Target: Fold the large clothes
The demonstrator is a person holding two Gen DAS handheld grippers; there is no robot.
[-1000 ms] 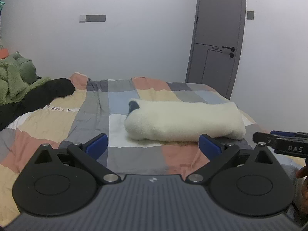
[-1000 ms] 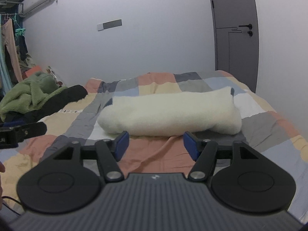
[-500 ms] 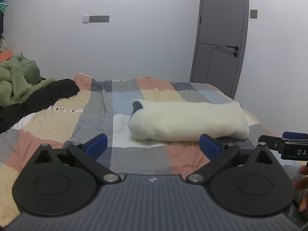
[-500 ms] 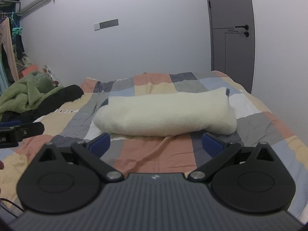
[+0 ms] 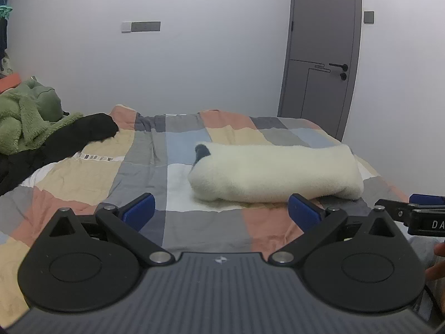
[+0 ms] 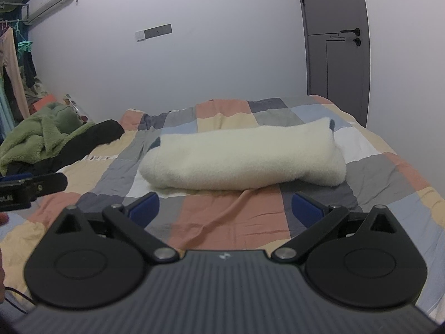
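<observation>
A cream fleece garment (image 5: 275,172) (image 6: 242,158) lies folded into a long thick bundle across the middle of the patchwork quilt (image 5: 144,164) (image 6: 230,217). A dark collar edge shows at its left end. My left gripper (image 5: 221,213) hovers open near the bed's front edge, short of the bundle, with nothing between its blue pads. My right gripper (image 6: 226,207) is open wide just in front of the bundle, also empty. Each gripper's tip shows at the side of the other's view.
A green fleece heap (image 5: 25,122) (image 6: 41,136) and a black garment (image 5: 64,139) (image 6: 91,136) lie at the bed's left side. Behind the bed are a pale wall and, at the right, a grey door (image 5: 322,53). Clothes hang at far left (image 6: 11,75).
The right gripper's jaws have spread from partly open to wide open. Both views have shifted only slightly; the bundle has not moved.
</observation>
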